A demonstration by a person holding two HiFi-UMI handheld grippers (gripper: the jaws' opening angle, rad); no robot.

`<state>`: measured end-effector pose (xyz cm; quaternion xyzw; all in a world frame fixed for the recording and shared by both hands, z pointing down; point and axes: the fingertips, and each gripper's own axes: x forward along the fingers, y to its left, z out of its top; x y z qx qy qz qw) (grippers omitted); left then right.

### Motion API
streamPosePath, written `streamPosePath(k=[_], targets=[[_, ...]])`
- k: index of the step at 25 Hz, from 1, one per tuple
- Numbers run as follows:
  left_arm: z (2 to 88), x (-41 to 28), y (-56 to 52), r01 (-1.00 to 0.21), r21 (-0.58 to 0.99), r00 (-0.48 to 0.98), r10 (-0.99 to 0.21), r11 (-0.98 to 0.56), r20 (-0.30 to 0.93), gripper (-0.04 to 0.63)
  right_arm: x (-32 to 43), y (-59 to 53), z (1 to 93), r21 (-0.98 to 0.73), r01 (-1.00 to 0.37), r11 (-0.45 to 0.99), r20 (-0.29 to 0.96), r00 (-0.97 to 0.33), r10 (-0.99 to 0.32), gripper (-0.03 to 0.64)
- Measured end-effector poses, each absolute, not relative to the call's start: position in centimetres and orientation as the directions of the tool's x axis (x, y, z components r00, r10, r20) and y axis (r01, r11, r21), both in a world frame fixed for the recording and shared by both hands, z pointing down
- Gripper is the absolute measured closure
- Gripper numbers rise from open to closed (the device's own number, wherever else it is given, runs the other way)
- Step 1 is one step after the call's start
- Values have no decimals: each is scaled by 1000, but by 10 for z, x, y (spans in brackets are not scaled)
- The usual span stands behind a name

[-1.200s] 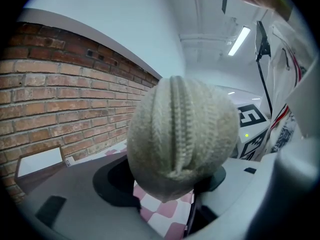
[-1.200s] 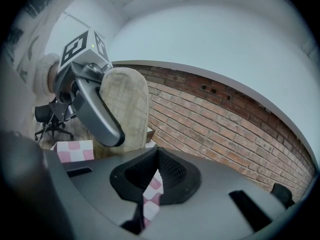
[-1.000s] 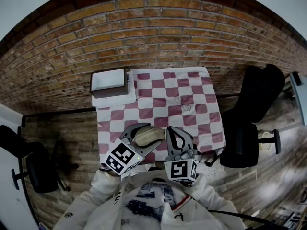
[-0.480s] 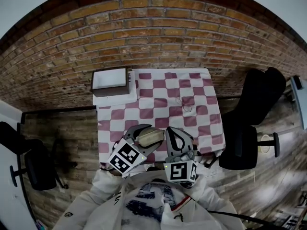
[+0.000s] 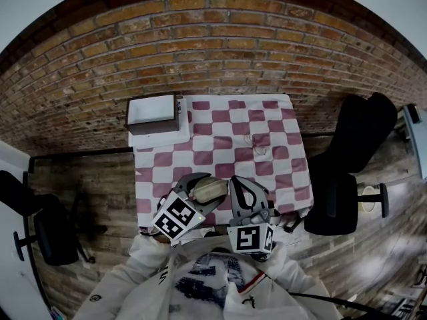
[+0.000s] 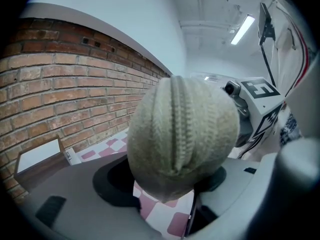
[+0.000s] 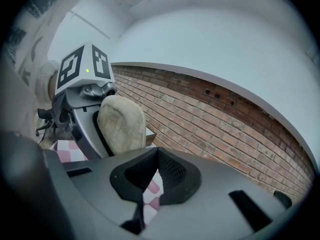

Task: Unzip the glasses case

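Down a little have gone the left tongs (image 5: 205,185) and the case (image 5: 209,190) since a second ago. The right tongs (image 5: 235,181) have stayed where they were.

Both tongs hang over the near edge of the table (image 5: 267,122), which wears a red and white checked cloth. A box (image 5: 152,114) sits well past the left tongs, at the far corner by the brick wall.

The left tongs pinch the case from both sides and hold it up off the cloth. The right tongs are pressed together, with nothing in them.

From the right tongs, the case is just to the left, close but not touching. Its long way runs out from the left tongs and leans over toward the tip of the right tongs.

The zip (image 6: 180,124) goes up the middle of the round end that faces back at the left tongs. It looks closed all along. No view shows the little pull tab.

The right tongs are the free ones, so they would likely do the pulling. They would need to spread first, then go left to the zip.
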<state>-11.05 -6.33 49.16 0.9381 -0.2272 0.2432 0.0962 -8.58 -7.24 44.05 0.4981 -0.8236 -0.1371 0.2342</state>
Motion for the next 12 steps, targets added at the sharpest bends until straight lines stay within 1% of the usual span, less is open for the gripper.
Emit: streamPosePath(k=[12], targets=[[509,-113,-65,-474,55,748,-369,-879,552,310,-92,-74,437,474,-743,474,243,-407,-881,603]])
